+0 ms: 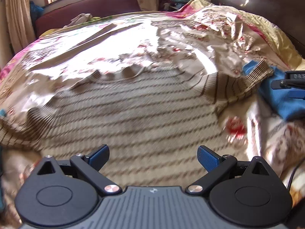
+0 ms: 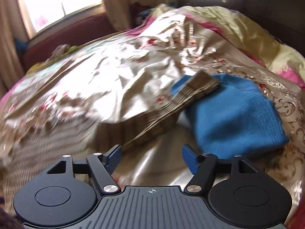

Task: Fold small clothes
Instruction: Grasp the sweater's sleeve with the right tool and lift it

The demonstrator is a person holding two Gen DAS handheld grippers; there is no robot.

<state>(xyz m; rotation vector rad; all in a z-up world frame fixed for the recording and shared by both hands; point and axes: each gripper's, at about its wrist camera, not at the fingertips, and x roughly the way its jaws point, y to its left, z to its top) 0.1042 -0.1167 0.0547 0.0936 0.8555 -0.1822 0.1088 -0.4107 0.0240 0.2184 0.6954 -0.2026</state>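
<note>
A beige sweater with brown stripes [image 1: 137, 112] lies spread flat on the bed. Its right sleeve [image 1: 246, 84] reaches out to the right, and the ribbed cuff rests on a folded blue knit garment [image 1: 282, 99]. My left gripper [image 1: 153, 157] is open and empty, just above the sweater's lower body. In the right wrist view the sleeve [image 2: 165, 112] runs up to its cuff on the blue garment [image 2: 236, 114]. My right gripper [image 2: 152, 157] is open and empty, over bare bedspread just in front of the sleeve and the blue garment.
The bed is covered with a shiny floral bedspread [image 1: 124, 43], crumpled toward the dark headboard [image 1: 266, 2] at the far right. A maroon sofa [image 1: 85, 11] and a window stand behind the bed. The right gripper's tip shows at the right edge [image 1: 291, 84].
</note>
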